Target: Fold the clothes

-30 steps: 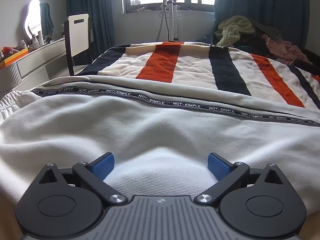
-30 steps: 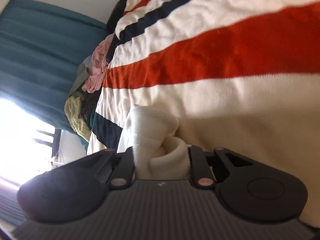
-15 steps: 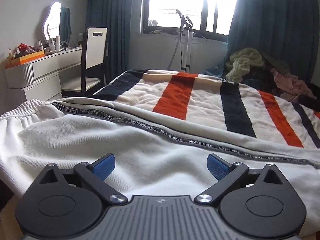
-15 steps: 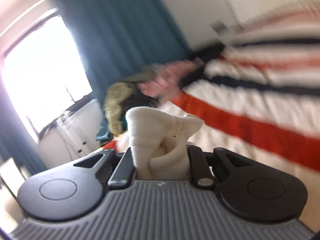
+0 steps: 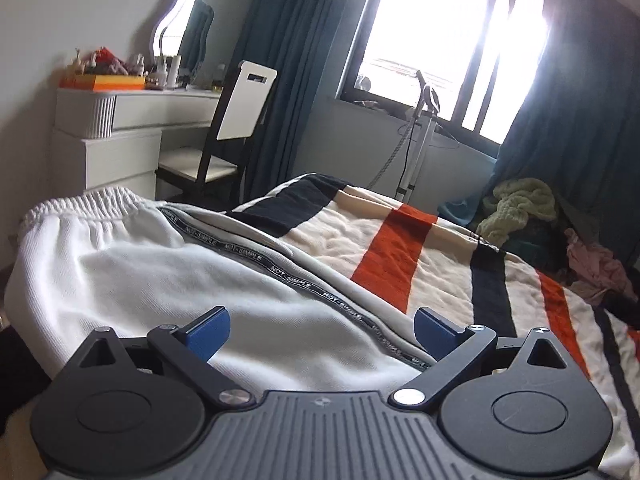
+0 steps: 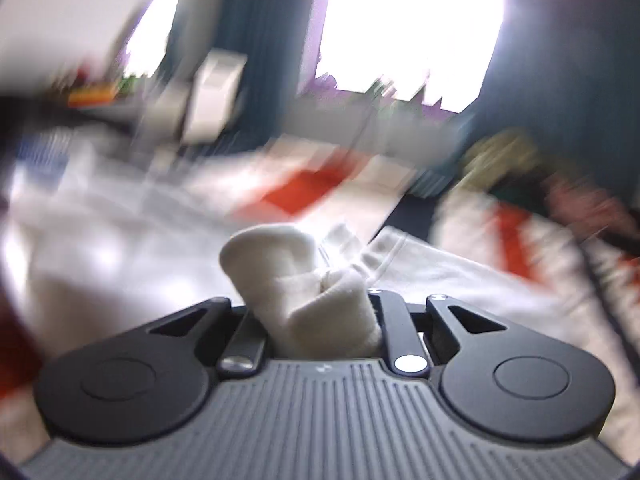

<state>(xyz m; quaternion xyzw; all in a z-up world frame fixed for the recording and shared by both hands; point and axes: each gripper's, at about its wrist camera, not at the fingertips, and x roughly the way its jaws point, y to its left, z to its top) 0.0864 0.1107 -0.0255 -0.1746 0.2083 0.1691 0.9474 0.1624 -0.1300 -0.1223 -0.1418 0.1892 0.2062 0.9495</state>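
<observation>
Two grippers are in view. Left gripper (image 5: 322, 334): its blue-padded fingers (image 5: 208, 334) stand spread wide with nothing between them, poised just above the white cotton sweatpants with a black lettered side tape (image 5: 168, 276). Right gripper (image 6: 316, 320): jaws pressed together on a bunched fold of the same white fabric (image 6: 304, 280), which stands up between the black arms; beyond that the right wrist view is heavily blurred and little else can be read.

The sweatpants lie spread over the near end of the striped cream, orange and navy bed blanket (image 5: 400, 248), elastic waistband at the left edge, tape running diagonally toward the left gripper. At the blanket's far right sits a heap of yellow-green and pink clothing (image 5: 520, 212). Left of the blanket stand a white chair with dark frame (image 5: 240, 116) and a white dressing table (image 5: 120, 120). Behind the blanket, a bright window between teal curtains (image 5: 452, 40).
</observation>
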